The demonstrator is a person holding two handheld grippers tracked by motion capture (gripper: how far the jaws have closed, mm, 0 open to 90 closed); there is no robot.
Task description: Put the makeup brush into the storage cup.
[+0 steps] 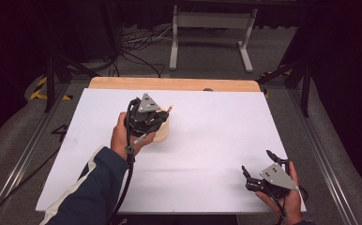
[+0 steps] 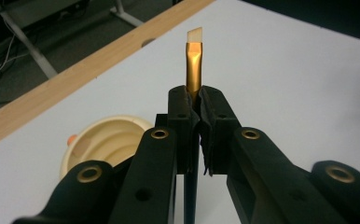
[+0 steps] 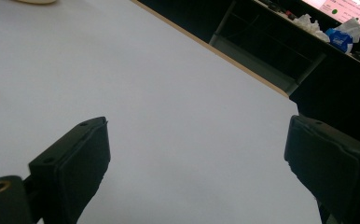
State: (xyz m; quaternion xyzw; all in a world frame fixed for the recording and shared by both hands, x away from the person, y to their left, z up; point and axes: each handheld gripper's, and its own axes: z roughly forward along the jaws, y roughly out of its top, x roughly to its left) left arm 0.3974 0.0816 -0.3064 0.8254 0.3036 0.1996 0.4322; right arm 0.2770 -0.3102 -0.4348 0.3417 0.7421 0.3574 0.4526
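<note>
In the high view the left gripper (image 1: 162,115) is over a cream holder (image 1: 162,133) on the white table (image 1: 207,140); the right gripper (image 1: 259,164) rests near the table's right front corner, jaws apart.

In the left gripper view the jaws pinch a paintbrush (image 2: 194,65) by its gold collar, bristle tip pointing away. The cream holder (image 2: 106,140) sits below left, perhaps holding other items.

In the right gripper view the jaws are spread wide over bare table (image 3: 169,102).
</note>
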